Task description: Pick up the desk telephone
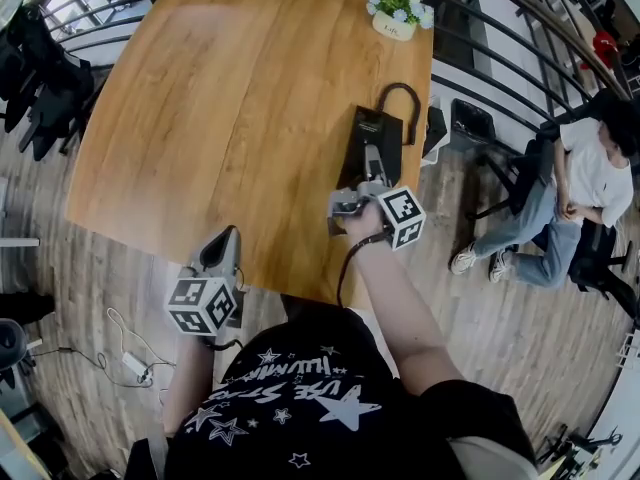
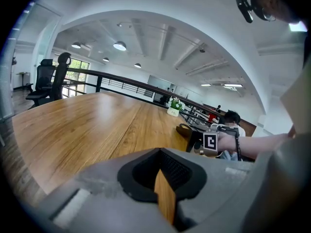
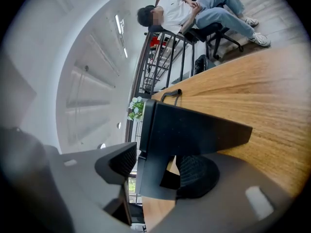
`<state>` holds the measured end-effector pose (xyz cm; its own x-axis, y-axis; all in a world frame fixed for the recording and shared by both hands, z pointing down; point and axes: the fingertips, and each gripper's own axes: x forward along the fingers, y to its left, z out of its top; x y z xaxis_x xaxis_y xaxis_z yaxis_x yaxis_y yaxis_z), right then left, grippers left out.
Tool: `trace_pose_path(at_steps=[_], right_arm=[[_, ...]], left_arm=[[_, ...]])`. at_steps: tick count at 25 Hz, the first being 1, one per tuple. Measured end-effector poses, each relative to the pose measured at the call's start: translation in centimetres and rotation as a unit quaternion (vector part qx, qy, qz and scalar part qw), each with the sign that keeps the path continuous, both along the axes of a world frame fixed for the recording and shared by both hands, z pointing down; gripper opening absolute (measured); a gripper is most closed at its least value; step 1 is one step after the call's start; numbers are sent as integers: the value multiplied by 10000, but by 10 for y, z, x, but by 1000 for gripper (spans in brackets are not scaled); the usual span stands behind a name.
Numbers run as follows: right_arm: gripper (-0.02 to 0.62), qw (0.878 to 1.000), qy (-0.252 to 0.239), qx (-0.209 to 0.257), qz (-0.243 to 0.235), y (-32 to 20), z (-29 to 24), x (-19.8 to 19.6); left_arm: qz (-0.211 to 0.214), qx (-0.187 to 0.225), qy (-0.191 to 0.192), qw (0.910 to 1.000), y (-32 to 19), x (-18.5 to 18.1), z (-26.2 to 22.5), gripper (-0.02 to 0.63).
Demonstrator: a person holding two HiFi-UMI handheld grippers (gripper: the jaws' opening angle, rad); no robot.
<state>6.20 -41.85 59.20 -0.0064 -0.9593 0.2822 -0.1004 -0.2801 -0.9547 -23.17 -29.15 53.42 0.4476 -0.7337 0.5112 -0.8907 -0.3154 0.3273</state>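
A broad wooden table (image 1: 230, 98) fills the head view, with railings and office chairs beyond its far edges. A person (image 1: 585, 183) in a white top and jeans sits on a chair well off to the table's right.

The black telephone (image 1: 372, 138) lies near the table's right edge, its cord (image 1: 398, 93) looping off its far end. The right gripper (image 1: 362, 190) reaches in over the near edge to the telephone's near end. In the right gripper view its jaws stand apart with the telephone (image 3: 189, 130) between them. One pad (image 3: 197, 176) lies against the black body, while the other (image 3: 116, 161) stands just clear of it.

The left gripper (image 1: 224, 243) hangs off the table's near edge, well apart from the telephone. Its jaws are drawn almost together with nothing between them, only a thin sliver of tabletop showing through.

A small pot of pale flowers (image 1: 397, 13) stands at the far right corner of the table.
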Motion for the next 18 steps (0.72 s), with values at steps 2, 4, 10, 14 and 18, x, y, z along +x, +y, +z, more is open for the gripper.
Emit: trace_pose_path(at_steps=[2,4,10,14,18], right_arm=[[234,9999,87,-85,22,1,3,2],[212,9998,153,-137,49,1,5,3],[201,9998,79,-196,62,2,4,3],[188,9997,-116,-206,83,3,6,3],[181,9996,-203,-174,49,4,6,6]], left_arm=[[-2,6,5,10000,-1,1,0,2],[-10,11,19,10000,0,0,0,2],[-115,4,33,9999,4,-9,0,2],[-196,-7,49,9998,10,-14,1,2],[-243,1,54,9997,12,-18,-1,2]])
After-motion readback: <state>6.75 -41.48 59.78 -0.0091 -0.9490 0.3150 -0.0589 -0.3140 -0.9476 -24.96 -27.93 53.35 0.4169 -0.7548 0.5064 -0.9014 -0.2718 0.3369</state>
